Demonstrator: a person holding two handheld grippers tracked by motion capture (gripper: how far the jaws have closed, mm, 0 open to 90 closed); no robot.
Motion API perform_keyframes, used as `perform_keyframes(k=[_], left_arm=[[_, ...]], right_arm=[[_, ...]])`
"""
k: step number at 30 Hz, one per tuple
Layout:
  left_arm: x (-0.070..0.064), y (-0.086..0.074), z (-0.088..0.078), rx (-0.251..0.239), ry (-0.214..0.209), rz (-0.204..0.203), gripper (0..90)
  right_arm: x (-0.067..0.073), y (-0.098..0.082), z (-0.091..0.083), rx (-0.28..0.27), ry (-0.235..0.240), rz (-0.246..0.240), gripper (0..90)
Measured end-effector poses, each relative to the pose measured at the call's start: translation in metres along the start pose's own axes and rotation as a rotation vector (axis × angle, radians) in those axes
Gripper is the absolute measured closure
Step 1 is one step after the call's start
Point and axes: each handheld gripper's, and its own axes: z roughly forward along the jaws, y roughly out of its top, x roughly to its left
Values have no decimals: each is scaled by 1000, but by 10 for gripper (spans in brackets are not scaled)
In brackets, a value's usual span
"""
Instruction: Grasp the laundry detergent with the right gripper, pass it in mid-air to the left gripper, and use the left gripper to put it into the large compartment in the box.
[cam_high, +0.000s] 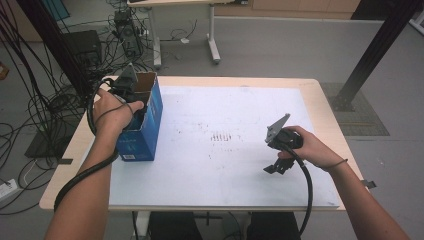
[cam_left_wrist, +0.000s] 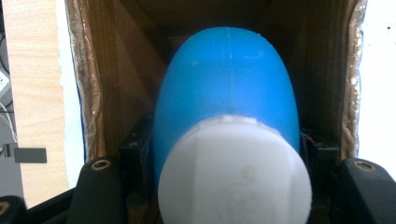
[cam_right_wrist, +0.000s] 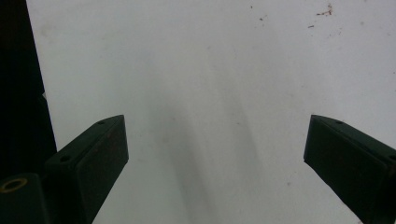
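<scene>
**Blue bottle held inside the carton**

Blue plastic with a white cap, the bottle (cam_left_wrist: 229, 88) sits between the jaws of my left gripper (cam_left_wrist: 229, 163), which press on its sides just behind the cap. Its rounded body points ahead into the open cardboard box (cam_left_wrist: 116, 84), with brown walls on both sides, so I judge it is either going in or coming out; I cannot tell which. I hold it by the neck end because that leaves the long body free to slide along the narrow carton without the jaws scraping the flaps.

From above, my left hand (cam_high: 114, 112) is at the mouth of the box (cam_high: 145, 132), blue outside, which stands at the left edge of the white table sheet (cam_high: 225, 165).

My right gripper (cam_high: 278, 159) rests well apart, low over the bare sheet (cam_right_wrist: 210, 70), jaws spread wide with nothing between them. I keep it there out of the way, ready to steady the carton if it tips.
</scene>
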Motion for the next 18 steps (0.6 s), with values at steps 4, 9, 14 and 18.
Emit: perform_keyframes(k=[4, 9, 14, 18], left_arm=[[0, 0, 0, -2, 0, -3, 373], [0, 0, 0, -1, 1, -1, 373], [0, 0, 0, 0, 0, -4, 373], [0, 0, 0, 0, -1, -3, 373]], right_arm=[[0, 0, 0, 1, 0, 0, 63], [-1, -1, 1, 0, 2, 0, 63], [-1, -2, 1, -1, 1, 6, 63], [-1, -2, 0, -1, -1, 4, 63]])
